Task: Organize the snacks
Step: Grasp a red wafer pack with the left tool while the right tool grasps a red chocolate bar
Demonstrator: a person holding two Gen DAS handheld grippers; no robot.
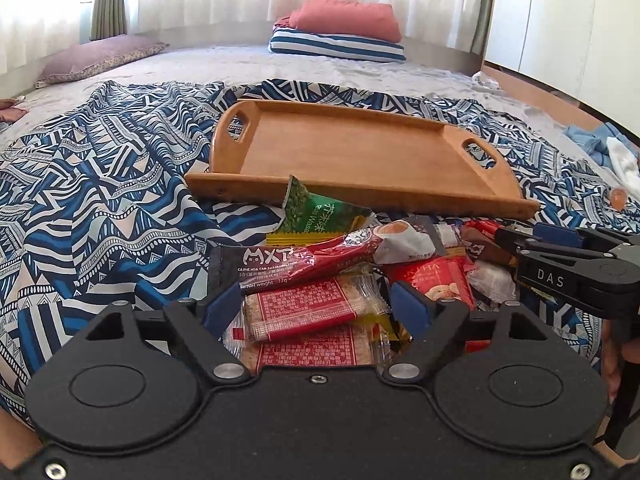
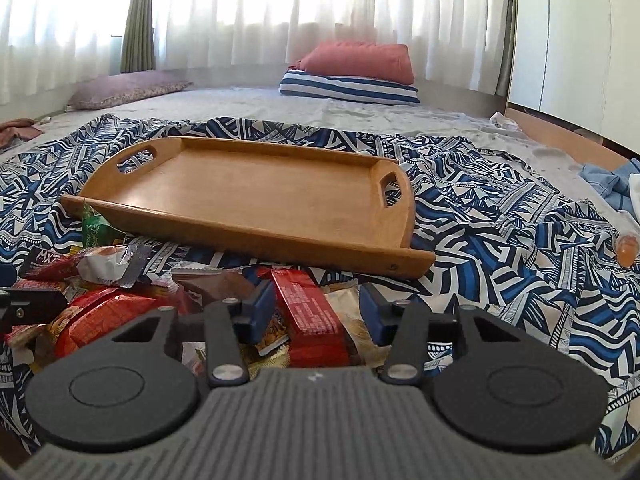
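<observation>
Much of the snack pile [image 1: 360, 272] is hidden: in both wrist views the black gripper bodies cover the nearest packets, and several wrappers overlap so their labels are cut off or too small to read. The left gripper [image 1: 316, 304] has its jaws spread wide, its blue pads on either side of a clear-wrapped red-and-white cracker packet [image 1: 308, 308]; whether the pads touch the packet cannot be told. The right gripper [image 2: 316, 312] is likewise spread open over a red rectangular packet [image 2: 308, 312], gripping nothing that can be seen. In the left view the right gripper appears at the right edge, partly cut off. The snacks lie heaped on a rumpled cloth [image 1: 100, 184] with a blue, white and black geometric print, just in front of a wooden tray [image 2: 256, 196]. The tray is smooth, rectangular, with raised rims and oval cut-out handles. A crinkled green packet [image 1: 316, 208] leans against its near rim. A glossy dark red stick sachet [image 1: 288, 260] lies across the pile. Pillows [image 2: 352, 72] sit far behind, below bright curtains.
</observation>
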